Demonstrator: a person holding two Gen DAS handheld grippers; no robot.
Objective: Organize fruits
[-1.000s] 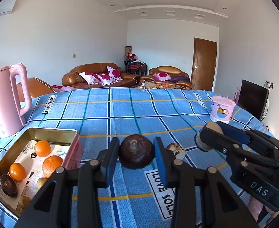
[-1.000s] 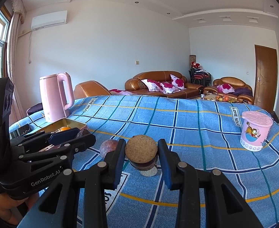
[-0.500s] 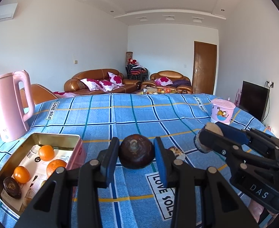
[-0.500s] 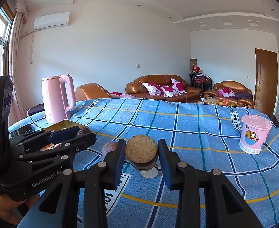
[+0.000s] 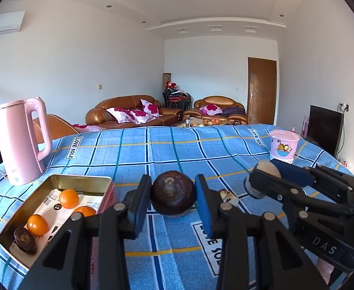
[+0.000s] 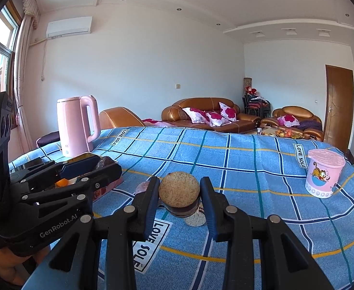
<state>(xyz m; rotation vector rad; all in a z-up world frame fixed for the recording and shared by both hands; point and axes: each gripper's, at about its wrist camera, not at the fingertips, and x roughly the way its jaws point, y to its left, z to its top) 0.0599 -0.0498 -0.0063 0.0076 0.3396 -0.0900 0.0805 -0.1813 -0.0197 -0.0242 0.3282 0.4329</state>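
My left gripper (image 5: 173, 197) is shut on a dark brown round fruit (image 5: 173, 197) and holds it above the blue checked cloth, right of a gold tin (image 5: 39, 193). The tin holds three oranges (image 5: 68, 198) and a dark fruit (image 5: 24, 240). My right gripper (image 6: 179, 193) is shut on a tan rough-skinned fruit (image 6: 179, 189), lifted over the cloth. In the left wrist view the right gripper (image 5: 261, 181) shows at the right with that fruit. In the right wrist view the left gripper (image 6: 104, 166) shows at the left over the tin.
A pink kettle (image 5: 20, 142) stands behind the tin. A pink lidded tub (image 5: 283, 146) stands at the far right. A small wrapped snack (image 5: 227, 197) and a pinkish round fruit (image 6: 142, 187) lie on the cloth under the grippers. Sofas stand beyond the table.
Both grippers have risen a little with their fruits still held. The tin and kettle sit lower and farther right in the left wrist view.
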